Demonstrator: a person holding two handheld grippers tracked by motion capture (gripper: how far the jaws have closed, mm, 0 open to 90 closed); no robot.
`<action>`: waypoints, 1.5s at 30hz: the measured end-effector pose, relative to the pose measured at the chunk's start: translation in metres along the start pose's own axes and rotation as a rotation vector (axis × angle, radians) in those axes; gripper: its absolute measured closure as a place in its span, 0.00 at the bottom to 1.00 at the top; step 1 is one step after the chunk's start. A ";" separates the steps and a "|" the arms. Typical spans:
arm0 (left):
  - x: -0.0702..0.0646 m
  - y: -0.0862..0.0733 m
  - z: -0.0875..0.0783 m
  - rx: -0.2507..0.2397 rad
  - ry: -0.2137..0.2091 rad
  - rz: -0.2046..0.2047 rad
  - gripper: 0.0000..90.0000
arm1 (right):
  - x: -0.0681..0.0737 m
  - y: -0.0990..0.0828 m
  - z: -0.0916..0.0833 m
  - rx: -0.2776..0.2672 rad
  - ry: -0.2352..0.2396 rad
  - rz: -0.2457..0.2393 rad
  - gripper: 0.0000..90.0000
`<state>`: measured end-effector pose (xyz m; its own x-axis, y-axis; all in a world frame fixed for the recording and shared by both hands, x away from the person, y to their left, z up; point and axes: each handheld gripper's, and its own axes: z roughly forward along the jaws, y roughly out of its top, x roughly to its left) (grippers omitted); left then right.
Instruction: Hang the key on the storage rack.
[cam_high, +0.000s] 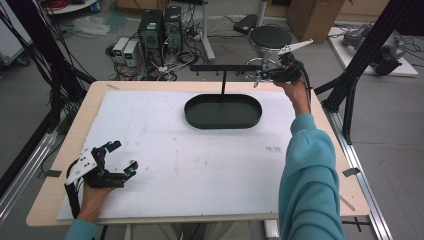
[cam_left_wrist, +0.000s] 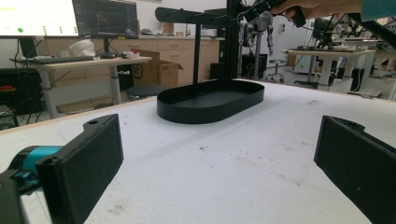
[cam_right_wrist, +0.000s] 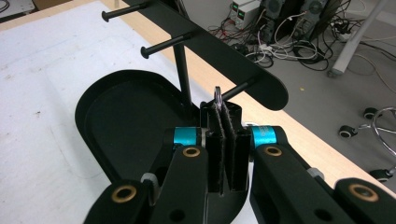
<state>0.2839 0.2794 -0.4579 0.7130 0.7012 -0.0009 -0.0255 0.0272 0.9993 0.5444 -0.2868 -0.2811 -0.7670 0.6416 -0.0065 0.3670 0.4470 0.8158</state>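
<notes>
Right tongs (cam_right_wrist: 227, 122): jaws pinched on a small ring (cam_right_wrist: 217, 95), mostly hidden between them, just beside a peg of the rack (cam_right_wrist: 205, 44).
Ring: too small to make out from above.
Left tongs (cam_high: 121, 157): jaws wide apart, holding nothing, low over the bench (cam_high: 200, 170).
Tray (cam_high: 223, 111): under the rack.

A lab: computer towers (cam_high: 160, 27), tangled cables (cam_high: 175, 60), monitors (cam_left_wrist: 105, 18), workbenches (cam_left_wrist: 70, 63).

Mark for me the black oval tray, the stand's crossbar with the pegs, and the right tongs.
Black oval tray (cam_high: 223, 122): high view, near rim.
Crossbar (cam_right_wrist: 224, 56): right gripper view, flat face of the bar between two pegs.
Right tongs (cam_right_wrist: 227, 122): right gripper view, between the shut tips, which pinch a small ring.
</notes>
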 end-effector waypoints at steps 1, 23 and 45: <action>0.000 0.000 0.000 0.000 0.000 0.000 0.02 | 0.000 0.000 0.000 -0.001 0.000 0.000 0.99; 0.000 0.000 0.000 0.000 0.002 0.001 0.02 | 0.001 -0.001 -0.001 -0.017 -0.130 0.032 0.73; 0.000 0.000 0.000 -0.002 0.009 -0.005 0.02 | 0.086 -0.025 -0.069 -0.222 -0.174 0.079 0.01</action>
<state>0.2842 0.2797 -0.4580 0.7070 0.7072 -0.0067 -0.0227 0.0321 0.9992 0.4331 -0.2862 -0.2624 -0.6318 0.7748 -0.0215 0.2832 0.2566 0.9241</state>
